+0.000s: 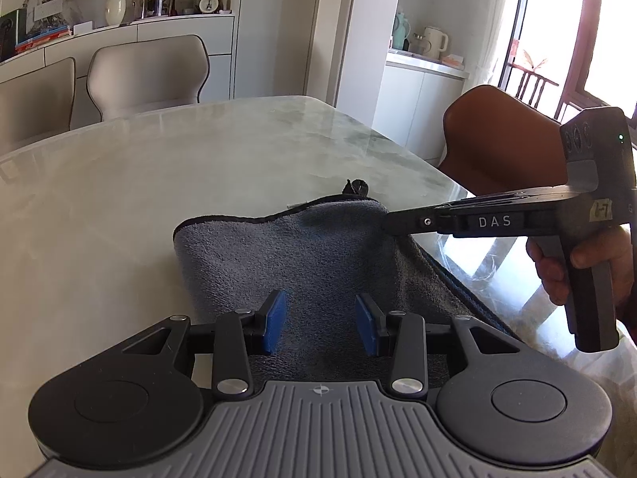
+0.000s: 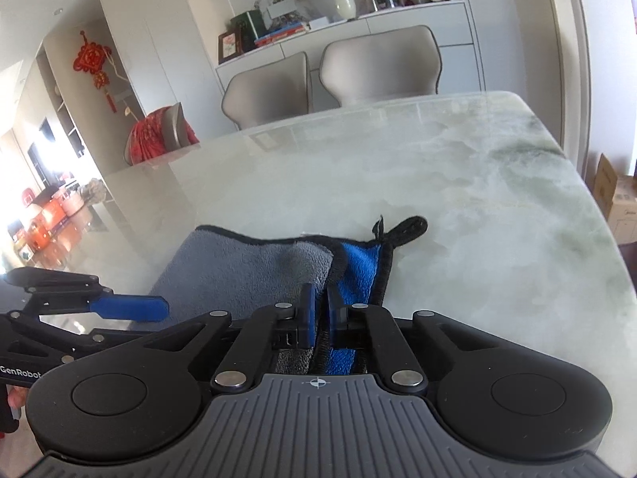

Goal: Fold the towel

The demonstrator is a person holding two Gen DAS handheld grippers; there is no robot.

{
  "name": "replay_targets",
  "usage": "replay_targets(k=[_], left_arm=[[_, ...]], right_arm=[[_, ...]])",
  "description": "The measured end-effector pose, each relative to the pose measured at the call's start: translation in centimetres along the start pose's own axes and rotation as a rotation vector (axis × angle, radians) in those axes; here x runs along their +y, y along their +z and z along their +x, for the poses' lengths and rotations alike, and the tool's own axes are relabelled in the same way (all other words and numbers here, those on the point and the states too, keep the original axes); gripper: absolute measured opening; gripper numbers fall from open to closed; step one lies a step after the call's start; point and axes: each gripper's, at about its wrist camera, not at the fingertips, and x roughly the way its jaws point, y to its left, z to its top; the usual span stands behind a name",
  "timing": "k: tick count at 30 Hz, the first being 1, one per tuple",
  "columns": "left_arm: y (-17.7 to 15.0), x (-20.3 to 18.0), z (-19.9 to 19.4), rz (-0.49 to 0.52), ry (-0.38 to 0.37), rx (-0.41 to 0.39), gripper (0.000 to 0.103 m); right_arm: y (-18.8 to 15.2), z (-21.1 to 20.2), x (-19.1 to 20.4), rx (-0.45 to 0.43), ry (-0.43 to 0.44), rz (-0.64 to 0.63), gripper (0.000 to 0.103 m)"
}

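Mostly the pictures show a pale marble surface (image 2: 458, 183) with grey-green veins, glossy enough to mirror the room. The towel (image 1: 286, 255), grey on 1 side and blue on the other with a black stitched border, lies at the near right corner of this surface, and a part of it hangs over the right edge. A small black loop (image 2: 410, 225) at its far corner rests flat on the marble. The right hand-held gripper (image 2: 318, 314) is clenched on the black hem of the towel, at the place where the grey layer meets the blue one. The left hand-held gripper (image 1: 320, 320) is released: its blue pads (image 1: 272, 320) stand apart over the grey cloth, and whether they touch it I cannot tell. Behind the surface stand 2 beige chairs (image 1: 147, 73), and a brown chair (image 1: 497, 135) stands at the right end. A white sideboard (image 1: 179, 28) along the wall carries a white vase (image 1: 115, 4), books and a small clock. A red knot ornament (image 2: 93, 59) hangs on a wall at the left, and strong daylight comes through a balcony door (image 1: 577, 40) at the right.
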Motion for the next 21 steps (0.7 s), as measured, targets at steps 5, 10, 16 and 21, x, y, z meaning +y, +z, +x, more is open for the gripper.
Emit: replay_targets(k=[5,10,16,21], left_arm=[[-0.2,-0.6,0.1,0.026,-0.001,0.001,0.041],[-0.4,-1.3,0.0,0.058,-0.001,-0.002,0.041],[-0.2,-1.4,-0.6,0.055,-0.018,-0.015,0.041],[-0.3,-1.4,-1.2,0.021,-0.031,-0.014,0.042]], right_arm=[[-0.1,0.1,-0.6,0.019,-0.031,0.005,0.007],[-0.5,0.5,-0.5,0.028,-0.052,-0.006,0.009],[-0.6,-0.9,0.3,0.015,-0.135,-0.014,0.012],[-2.1,-3.0,1.2,0.026,-0.156,-0.002,0.013]])
